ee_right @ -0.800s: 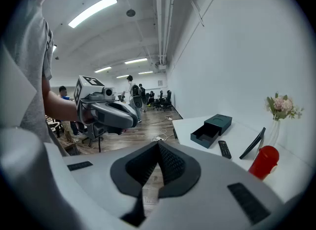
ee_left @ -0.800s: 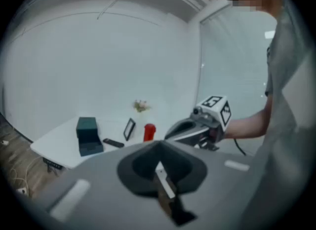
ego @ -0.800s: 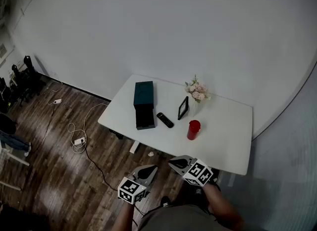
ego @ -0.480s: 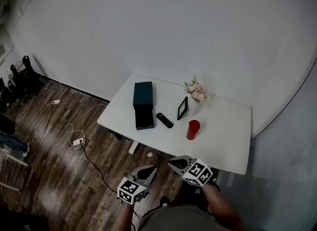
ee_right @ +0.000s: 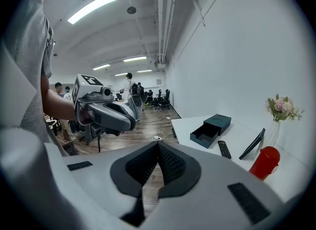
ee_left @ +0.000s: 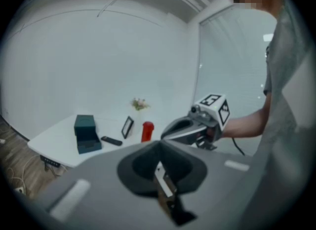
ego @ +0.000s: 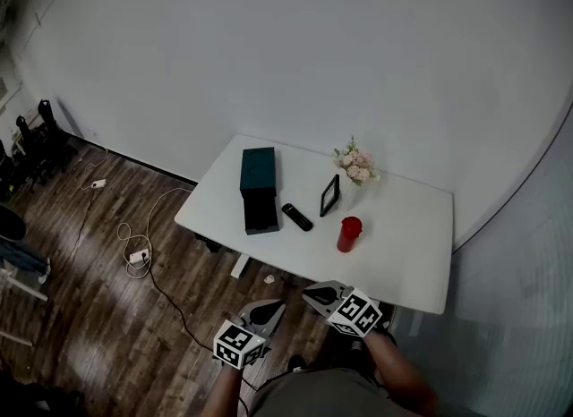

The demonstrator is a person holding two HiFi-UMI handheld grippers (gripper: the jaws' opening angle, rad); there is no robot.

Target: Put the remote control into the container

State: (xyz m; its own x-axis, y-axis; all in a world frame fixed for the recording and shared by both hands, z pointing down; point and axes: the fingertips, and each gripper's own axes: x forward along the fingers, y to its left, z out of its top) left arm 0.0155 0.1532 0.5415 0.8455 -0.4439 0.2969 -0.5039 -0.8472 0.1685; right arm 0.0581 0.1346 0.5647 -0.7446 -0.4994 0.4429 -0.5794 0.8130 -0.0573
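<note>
Wooden-floored room, table (ego: 405, 232) ahead, left tool (ego: 272, 305) and right tool (ego: 310, 294) closed, held low

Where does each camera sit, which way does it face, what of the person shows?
Head view: on the head, steeply down at table; left gripper, right gripper, forearms.
Left gripper view: rides left gripper, faces table; right gripper, arm, torso.
Right gripper view: rides right gripper, faces table and office; left gripper, sleeve.
Shared: remote control beside container.
</note>
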